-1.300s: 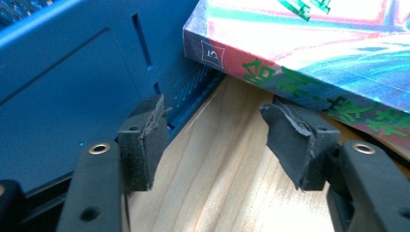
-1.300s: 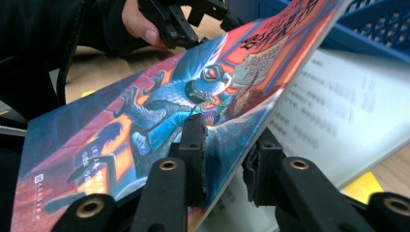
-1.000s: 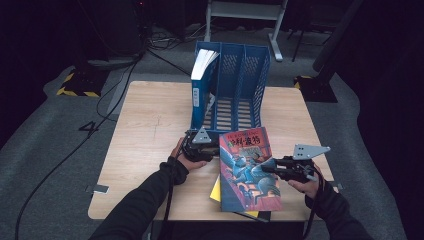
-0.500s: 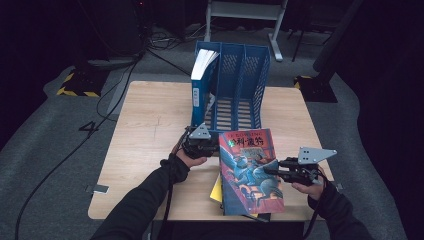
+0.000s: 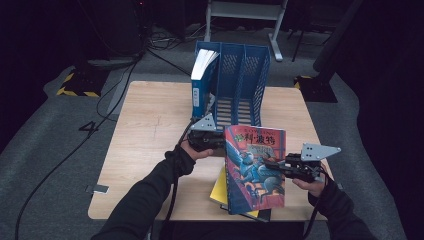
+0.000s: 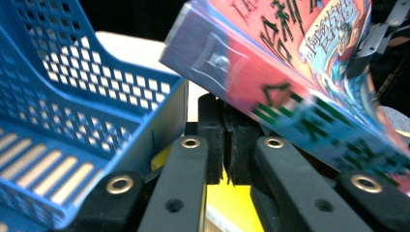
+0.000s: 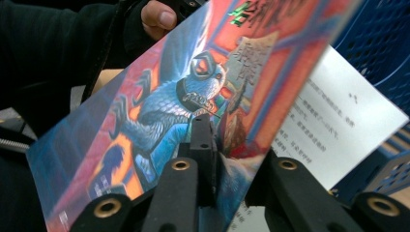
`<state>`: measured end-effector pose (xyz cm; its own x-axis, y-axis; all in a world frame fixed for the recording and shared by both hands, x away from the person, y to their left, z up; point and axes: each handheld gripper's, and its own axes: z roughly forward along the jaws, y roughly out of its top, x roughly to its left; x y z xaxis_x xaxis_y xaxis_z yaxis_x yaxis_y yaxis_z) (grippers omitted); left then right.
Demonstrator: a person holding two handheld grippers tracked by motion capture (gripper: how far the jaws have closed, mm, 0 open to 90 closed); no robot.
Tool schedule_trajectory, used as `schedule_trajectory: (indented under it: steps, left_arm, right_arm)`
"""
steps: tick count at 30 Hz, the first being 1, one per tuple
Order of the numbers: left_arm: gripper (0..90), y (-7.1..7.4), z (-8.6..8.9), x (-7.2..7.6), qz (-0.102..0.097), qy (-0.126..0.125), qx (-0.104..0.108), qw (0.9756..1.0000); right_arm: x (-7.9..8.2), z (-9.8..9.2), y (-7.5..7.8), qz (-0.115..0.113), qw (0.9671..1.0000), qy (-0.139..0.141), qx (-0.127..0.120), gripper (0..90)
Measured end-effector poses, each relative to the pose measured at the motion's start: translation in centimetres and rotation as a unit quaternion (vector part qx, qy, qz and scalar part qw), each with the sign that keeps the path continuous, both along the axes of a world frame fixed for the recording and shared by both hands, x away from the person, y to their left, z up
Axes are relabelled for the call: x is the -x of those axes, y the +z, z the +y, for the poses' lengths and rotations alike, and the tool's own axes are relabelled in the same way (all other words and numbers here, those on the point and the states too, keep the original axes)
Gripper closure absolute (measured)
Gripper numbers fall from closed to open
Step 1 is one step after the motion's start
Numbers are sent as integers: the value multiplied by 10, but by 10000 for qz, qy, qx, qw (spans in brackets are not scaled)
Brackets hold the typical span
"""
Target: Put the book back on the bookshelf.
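Note:
A colourful picture-cover book (image 5: 255,170) is held tilted up above the table's front right. My right gripper (image 5: 267,164) is shut on the free edge of its front cover (image 7: 159,111), and its jaws have just closed a little further; a white inner page (image 7: 333,121) shows behind. My left gripper (image 5: 221,143) sits at the book's upper left by the spine. Its jaws have just been closing and now stand shut, pads (image 6: 215,145) together with nothing between them, while the spine (image 6: 290,72) lies just above them.
A blue file rack (image 5: 240,80) stands at the table's back middle with a blue-spined book (image 5: 202,85) in its left slot; its wall (image 6: 72,121) is close to my left gripper. A yellow book (image 5: 220,187) and a dark one lie under the raised book. Bare wooden table (image 5: 150,125) spreads left.
The book has tipped up steeper, its spine side lifted. My left gripper rose beside it and its jaws closed. The right gripper stayed about where it was, still holding the cover.

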<state>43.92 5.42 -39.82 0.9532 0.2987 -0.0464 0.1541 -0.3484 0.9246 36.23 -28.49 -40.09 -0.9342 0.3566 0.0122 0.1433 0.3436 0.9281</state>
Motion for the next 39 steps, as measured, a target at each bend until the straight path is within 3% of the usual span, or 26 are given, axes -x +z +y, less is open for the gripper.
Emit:
schedule_trajectory:
  steps: [6, 10, 16, 23, 26, 31, 39]
  left_arm:
    - [898, 27, -2, -7, -112, -110, 245, 9996]
    - [899, 44, -4, -7, -280, -139, 218, 9993]
    - [900, 65, -8, -10, -466, -180, 186, 9986]
    - [900, 90, -7, -15, -677, -190, 293, 9971]
    - [900, 93, -4, -9, -824, -209, 250, 9961]
    - [900, 90, 1, 1, -878, -283, 397, 9949]
    - [859, 88, 4, 19, -1014, -183, 476, 9935]
  right_arm:
    - [-2, 4, 9, -232, 9995, -100, -190, 840]
    - [-2, 4, 13, -379, 9982, -332, -334, 857]
    - [-2, 3, 18, -518, 9966, -471, -443, 859]
    - [-6, 17, 19, -985, 9896, -880, -571, 859]
    - [-5, 24, 17, -1195, 9867, -970, -518, 859]
    - [0, 25, 15, -1287, 9866, -881, -474, 860]
    - [11, 24, 15, -1340, 9875, -724, -406, 860]
